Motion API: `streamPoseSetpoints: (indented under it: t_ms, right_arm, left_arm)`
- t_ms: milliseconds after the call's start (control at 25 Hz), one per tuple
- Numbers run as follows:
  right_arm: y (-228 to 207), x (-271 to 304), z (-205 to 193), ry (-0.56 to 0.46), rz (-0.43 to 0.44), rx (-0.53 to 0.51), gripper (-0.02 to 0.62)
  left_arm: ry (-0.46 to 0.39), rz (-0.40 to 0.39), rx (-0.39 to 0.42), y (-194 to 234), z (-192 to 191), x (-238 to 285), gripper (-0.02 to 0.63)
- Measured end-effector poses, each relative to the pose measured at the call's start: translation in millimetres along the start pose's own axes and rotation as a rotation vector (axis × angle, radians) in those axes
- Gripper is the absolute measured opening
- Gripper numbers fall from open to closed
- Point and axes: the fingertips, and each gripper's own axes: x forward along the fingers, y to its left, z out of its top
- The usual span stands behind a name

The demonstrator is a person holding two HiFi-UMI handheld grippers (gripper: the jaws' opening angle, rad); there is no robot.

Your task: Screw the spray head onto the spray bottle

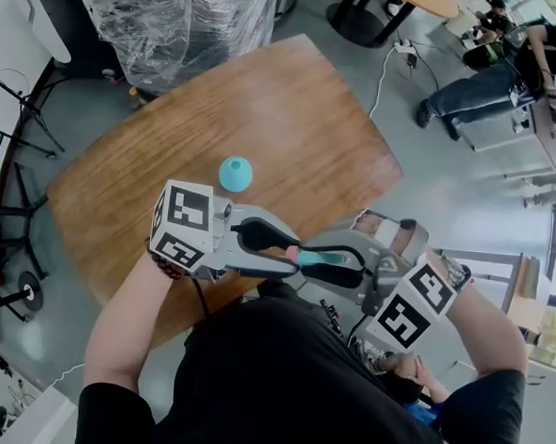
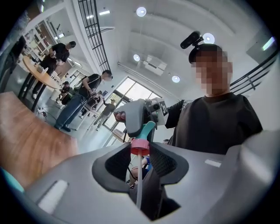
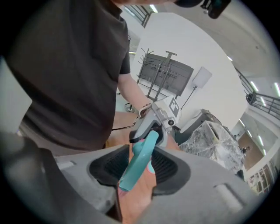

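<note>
The spray head hangs in the air close to the person's chest. Its pink collar and thin dip tube point toward the left gripper, its teal trigger end toward the right gripper. The spray bottle (only a round teal top from above) stands alone on the wooden table, well apart from both tools and held by nothing. The greatest risk, I judge, lies in passing the head between two grips: if one lets go before the other bites firmly, the head drops or swings and the tube bends. A free-standing bottle may also tip or spin when the collar is turned on it, and the tube could miss the neck. The left jaws are narrowly parted and clamp the head at the collar, with the tube running back between them. The right jaws stand wider, closed about the teal trigger, whose sides appear to touch both pads
</note>
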Motion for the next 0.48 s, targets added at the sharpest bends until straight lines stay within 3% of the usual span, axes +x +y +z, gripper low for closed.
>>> streamPoseSetpoints:
  t_ms: [280,480]
  right_arm:
    - [11.2,11.9,18.7,0.038,0.001,-0.142,0.122]
    - [10.0,13.0,17.8,0.052,0.011,-0.112,0.115]
  left_arm:
    - [0.016,-0.036,0.002,-19.6,-6.3,-8.2,0.153]
    - [0.000,-0.005,-0.012,-14.9,-8.3,-10.7,0.166]
